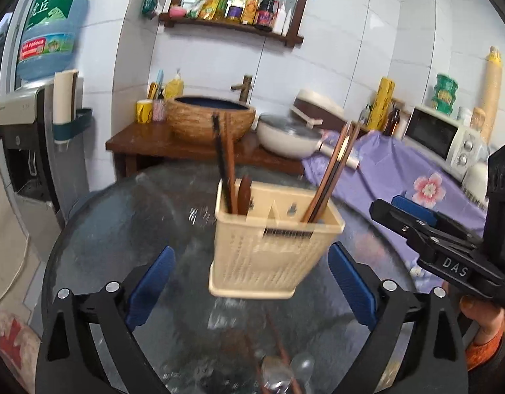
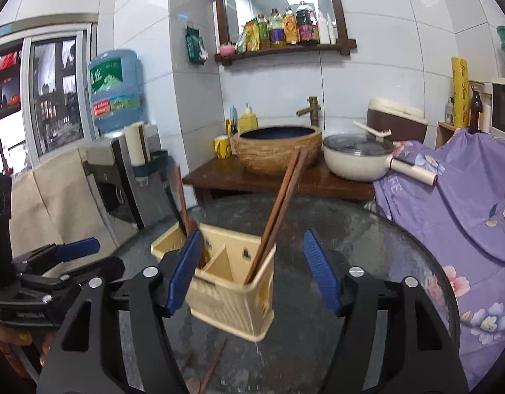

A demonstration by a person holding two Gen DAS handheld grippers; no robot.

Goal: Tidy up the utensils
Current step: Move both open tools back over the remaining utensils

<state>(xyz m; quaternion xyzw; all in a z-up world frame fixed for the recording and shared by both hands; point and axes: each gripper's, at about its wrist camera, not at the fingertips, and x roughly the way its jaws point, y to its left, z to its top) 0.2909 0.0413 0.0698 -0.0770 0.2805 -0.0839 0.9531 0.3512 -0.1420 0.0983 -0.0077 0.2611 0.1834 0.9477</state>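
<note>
From my left tool (image 1: 252, 290) I look straight at the cream utensil caddy (image 1: 268, 246) standing on the glass desk (image 1: 121, 229). The tool's blue pads (image 1: 150, 290) stand wide apart with nothing between them, and the caddy sits just ahead of the gap, untouched. In its left compartment stand dark wooden utensils (image 1: 231, 170), roughly upright; in the right one a bundle of chopsticks (image 1: 331, 174) leans up and to the right.

What I judge the coming move turns on lies nearer me: loose chopsticks (image 1: 282, 354) and something shiny, too blurred to name, lie flat on the desk below the left tool, their long axis running roughly away from me toward the caddy.

My right tool (image 2: 252, 274) also stands apart and empty, the caddy's right compartment just beyond its fingertips. Loose chopsticks (image 2: 214, 366) show low in its view too, under the left finger. Which hand is nearer I cannot tell.
</note>
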